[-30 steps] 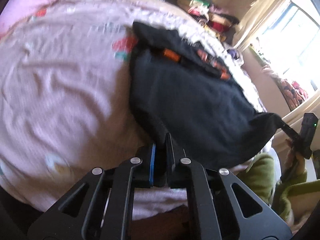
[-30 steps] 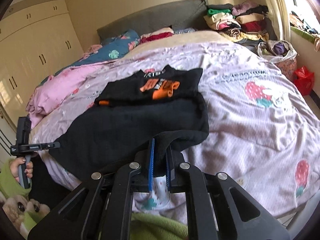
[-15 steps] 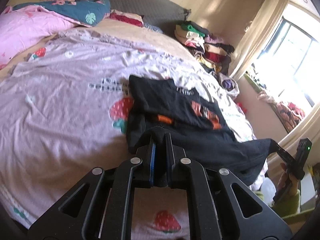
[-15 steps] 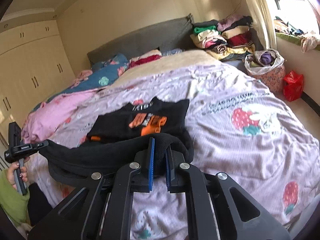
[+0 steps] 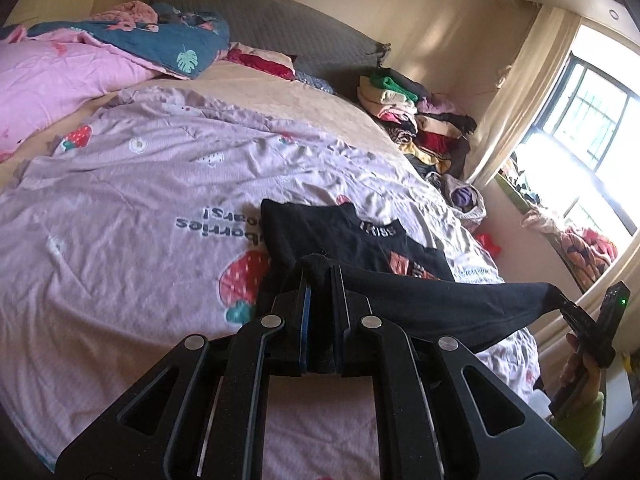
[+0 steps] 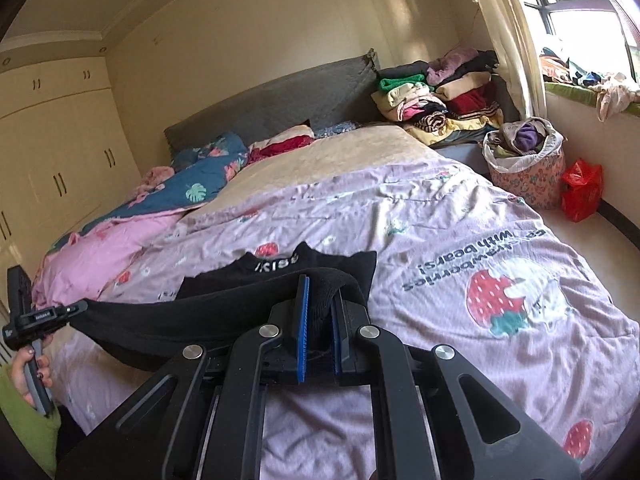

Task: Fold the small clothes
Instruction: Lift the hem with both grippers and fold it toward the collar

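Observation:
A small black shirt (image 5: 340, 236) with an orange print lies on the lilac bedspread (image 5: 120, 216). Its near hem is lifted and stretched taut between both grippers. My left gripper (image 5: 320, 280) is shut on one hem corner; it also shows at the left edge of the right wrist view (image 6: 78, 306). My right gripper (image 6: 320, 292) is shut on the other corner; it also shows at the right of the left wrist view (image 5: 560, 300). The shirt's collar end (image 6: 280, 266) rests flat on the bed.
A pink and blue quilt (image 5: 80, 64) is bunched at the head of the bed. A pile of folded clothes (image 6: 440, 96) sits by the headboard. A basket (image 6: 524, 160) and a red bag (image 6: 582, 190) stand on the floor under the window.
Both grippers have risen and swung forward over the shirt, carrying the hem up and toward the collar. The hanging black cloth now spans as a narrow taut band.

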`<state>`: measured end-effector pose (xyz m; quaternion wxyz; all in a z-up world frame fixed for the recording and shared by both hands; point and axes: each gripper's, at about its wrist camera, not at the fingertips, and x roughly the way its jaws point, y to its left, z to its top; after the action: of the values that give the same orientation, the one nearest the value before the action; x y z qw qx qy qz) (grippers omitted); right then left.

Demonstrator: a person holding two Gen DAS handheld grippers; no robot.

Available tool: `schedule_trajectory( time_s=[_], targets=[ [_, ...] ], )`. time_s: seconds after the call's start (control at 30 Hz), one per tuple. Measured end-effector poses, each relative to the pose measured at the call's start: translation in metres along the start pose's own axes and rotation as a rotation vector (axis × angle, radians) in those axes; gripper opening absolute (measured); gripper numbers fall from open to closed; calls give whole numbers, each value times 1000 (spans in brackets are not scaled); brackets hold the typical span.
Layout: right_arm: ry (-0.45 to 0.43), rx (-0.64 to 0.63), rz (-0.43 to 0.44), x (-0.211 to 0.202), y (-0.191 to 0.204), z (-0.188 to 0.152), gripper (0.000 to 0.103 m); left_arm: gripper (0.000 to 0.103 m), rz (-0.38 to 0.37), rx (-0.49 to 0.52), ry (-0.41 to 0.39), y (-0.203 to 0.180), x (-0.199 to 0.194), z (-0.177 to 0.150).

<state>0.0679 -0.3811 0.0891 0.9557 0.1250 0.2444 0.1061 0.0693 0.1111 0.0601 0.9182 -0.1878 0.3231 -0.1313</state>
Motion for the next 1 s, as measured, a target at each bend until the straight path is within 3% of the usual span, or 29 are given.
schedule_trajectory(
  time_s=[0.47,1.0],
  targets=[
    [-3,29,-63,47,-3,30,8,3,20,-32,-37,2,28,36],
    [31,82,-126,103,-14,27,8,5,89,-22,3,11,77,45]
  ],
)
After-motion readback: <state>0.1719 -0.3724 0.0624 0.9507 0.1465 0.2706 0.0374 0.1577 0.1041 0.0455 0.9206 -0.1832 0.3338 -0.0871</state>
